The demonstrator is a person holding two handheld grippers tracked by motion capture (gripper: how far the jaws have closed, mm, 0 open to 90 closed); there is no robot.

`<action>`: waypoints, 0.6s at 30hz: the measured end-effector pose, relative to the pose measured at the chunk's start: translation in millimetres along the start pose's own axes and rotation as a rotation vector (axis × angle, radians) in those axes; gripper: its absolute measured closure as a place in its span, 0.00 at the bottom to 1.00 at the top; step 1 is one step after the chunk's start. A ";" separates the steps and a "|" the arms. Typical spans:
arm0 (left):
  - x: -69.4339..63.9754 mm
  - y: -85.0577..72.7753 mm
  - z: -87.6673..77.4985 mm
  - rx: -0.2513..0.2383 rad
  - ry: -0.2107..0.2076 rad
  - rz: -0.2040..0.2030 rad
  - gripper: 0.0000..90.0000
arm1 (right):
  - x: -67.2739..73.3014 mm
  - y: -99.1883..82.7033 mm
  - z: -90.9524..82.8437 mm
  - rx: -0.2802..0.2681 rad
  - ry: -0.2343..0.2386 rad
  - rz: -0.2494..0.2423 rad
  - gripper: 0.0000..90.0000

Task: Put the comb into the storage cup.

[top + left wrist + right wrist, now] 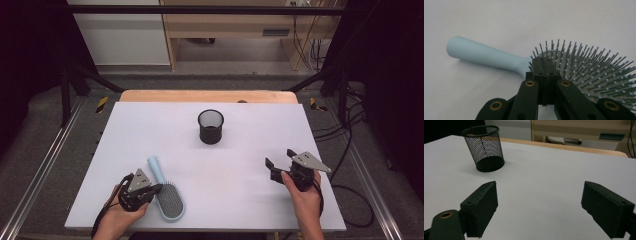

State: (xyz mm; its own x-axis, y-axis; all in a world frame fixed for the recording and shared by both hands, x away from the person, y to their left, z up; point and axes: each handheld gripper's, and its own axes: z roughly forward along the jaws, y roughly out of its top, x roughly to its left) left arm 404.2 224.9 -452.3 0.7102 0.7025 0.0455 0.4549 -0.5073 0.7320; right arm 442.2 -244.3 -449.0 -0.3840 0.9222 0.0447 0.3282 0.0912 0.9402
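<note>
White table [210,200], one hairbrush [169,197], one mesh cup [210,126]

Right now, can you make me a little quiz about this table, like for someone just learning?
1. True or false: the left gripper has its jaws pressed together at the brush.
2. What stands at the middle of the table: A) a mesh cup, B) a plate, C) a bottle?
3. Fill in: the right gripper has its jaws ____ with nothing between them.

Key: 1 true; 2 A; 3 open.
</note>
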 end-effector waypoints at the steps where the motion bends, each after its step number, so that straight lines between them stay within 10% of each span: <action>1: -0.3 1.1 0.7 0.008 -0.003 0.003 1.00 | 0.0 0.0 -0.1 0.003 0.002 0.000 0.15; 18: 4.3 -6.9 -7.8 -0.028 0.024 -0.009 1.00 | -0.1 -0.8 0.7 0.012 -0.002 -0.003 0.15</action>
State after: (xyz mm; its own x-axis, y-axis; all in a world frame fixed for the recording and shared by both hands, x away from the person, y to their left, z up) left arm 399.9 235.3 -451.9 0.6931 0.7187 0.0549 0.4457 -0.4872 0.7510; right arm 442.6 -244.2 -450.0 -0.3832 0.9228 0.0411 0.3375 0.0985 0.9361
